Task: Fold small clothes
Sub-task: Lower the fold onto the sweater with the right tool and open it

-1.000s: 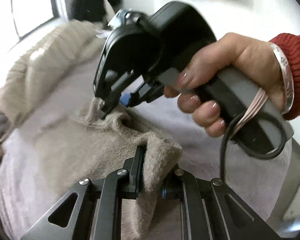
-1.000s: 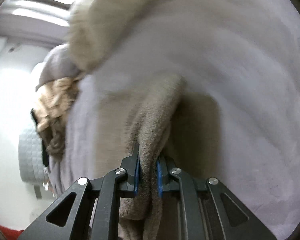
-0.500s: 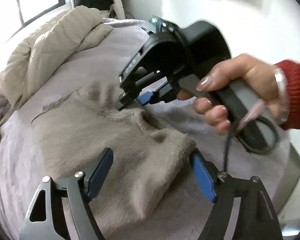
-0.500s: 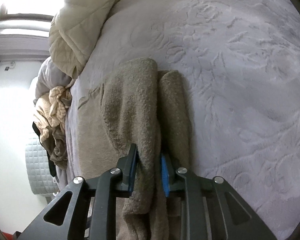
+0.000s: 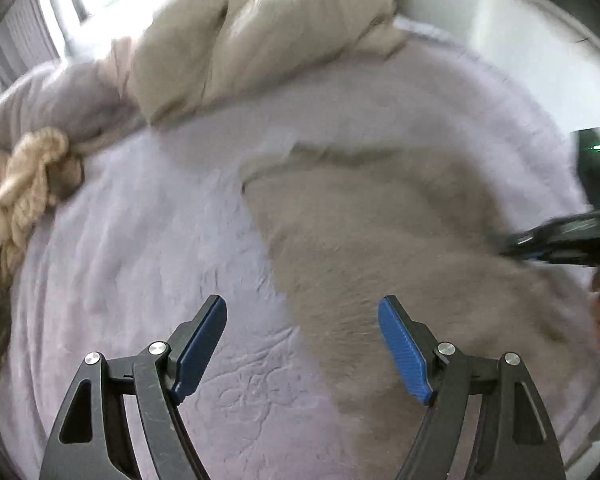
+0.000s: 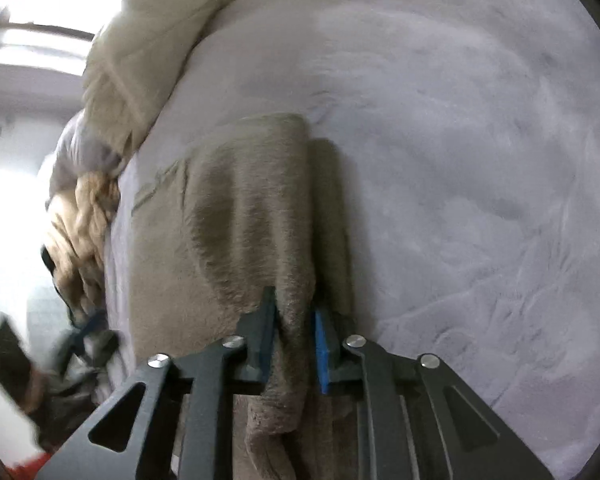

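- Left gripper (image 5: 302, 344): jaws spread wide, holding nothing, above the garment's near-left edge.
- Right gripper (image 6: 294, 336): jaws pinched on a fold of the taupe garment (image 6: 236, 216).
- Garment lies on the lilac blanket (image 6: 460, 160); beige quilt (image 5: 260, 36) at far side.

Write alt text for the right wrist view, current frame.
The right gripper is shut on a raised fold of a taupe knit garment lying on a pale lilac bedspread. A beige quilted jacket lies beyond it, with a tan knit heap at the left edge.
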### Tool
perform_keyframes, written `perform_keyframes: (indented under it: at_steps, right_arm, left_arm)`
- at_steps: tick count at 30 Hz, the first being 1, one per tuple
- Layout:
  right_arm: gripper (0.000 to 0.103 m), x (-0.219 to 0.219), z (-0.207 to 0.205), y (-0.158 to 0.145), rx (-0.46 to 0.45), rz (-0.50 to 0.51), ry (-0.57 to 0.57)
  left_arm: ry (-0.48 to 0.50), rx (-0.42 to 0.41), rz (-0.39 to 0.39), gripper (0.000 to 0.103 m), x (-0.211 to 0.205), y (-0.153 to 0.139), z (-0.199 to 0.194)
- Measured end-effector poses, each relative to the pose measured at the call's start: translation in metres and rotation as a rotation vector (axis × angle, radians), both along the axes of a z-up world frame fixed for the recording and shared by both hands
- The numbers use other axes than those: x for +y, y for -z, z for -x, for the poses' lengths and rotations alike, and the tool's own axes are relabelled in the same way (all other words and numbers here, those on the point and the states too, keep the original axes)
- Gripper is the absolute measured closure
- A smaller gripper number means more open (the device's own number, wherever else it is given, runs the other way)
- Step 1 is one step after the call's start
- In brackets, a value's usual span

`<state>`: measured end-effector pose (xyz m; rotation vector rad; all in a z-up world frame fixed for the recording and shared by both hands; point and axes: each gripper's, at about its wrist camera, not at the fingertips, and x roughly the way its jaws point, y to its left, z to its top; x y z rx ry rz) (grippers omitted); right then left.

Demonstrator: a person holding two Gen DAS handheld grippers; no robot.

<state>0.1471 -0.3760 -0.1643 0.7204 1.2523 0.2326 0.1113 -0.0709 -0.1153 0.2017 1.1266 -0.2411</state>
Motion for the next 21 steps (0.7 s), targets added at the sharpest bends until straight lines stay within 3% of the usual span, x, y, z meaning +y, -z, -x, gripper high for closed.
perform_keyframes:
  at_steps: [3,5,6,11,12,13,14,17,19,21]
  right_arm:
    - [0.068,-0.004,0.014,-0.012,0.007,-0.007,0.023]
    - [0.052,-0.003,0.032,-0.024,0.007,0.023,0.001]
    - [0.038,-0.003,0.045,-0.028,0.01,0.019,-0.003]
    - [0.036,-0.001,0.106,-0.029,0.034,-0.126,0.02]
    - [0.044,0.002,0.112,-0.025,0.05,-0.136,0.023]
    - [0.072,0.005,0.116,-0.022,0.061,-0.133,0.024]
    - [0.088,0.008,0.116,-0.021,0.069,-0.118,0.019]
    - [0.088,0.014,0.118,-0.02,0.055,-0.065,0.027]
    - [0.088,0.015,0.122,-0.004,0.103,-0.027,0.042]
    - [0.086,0.008,0.131,0.014,0.144,-0.048,0.087]
  left_arm:
    - [-0.001,0.005,-0.01,0.024,-0.002,0.017,0.004]
    - [0.002,-0.002,-0.004,0.024,-0.002,0.02,0.006]
    - [-0.002,-0.002,0.005,0.024,0.0,0.021,0.005]
    - [-0.037,0.066,0.068,0.024,0.01,0.016,0.002]
    - [-0.033,0.069,0.066,0.024,0.009,0.013,0.001]
    - [-0.022,0.064,0.057,0.024,0.009,0.012,0.002]
    - [-0.006,0.055,0.041,0.024,0.008,0.011,0.003]
    - [0.036,0.031,0.004,0.024,0.006,0.012,0.007]
    - [0.044,0.019,-0.015,0.014,0.004,0.016,0.011]
    - [0.037,0.041,-0.004,0.014,0.006,0.017,0.011]
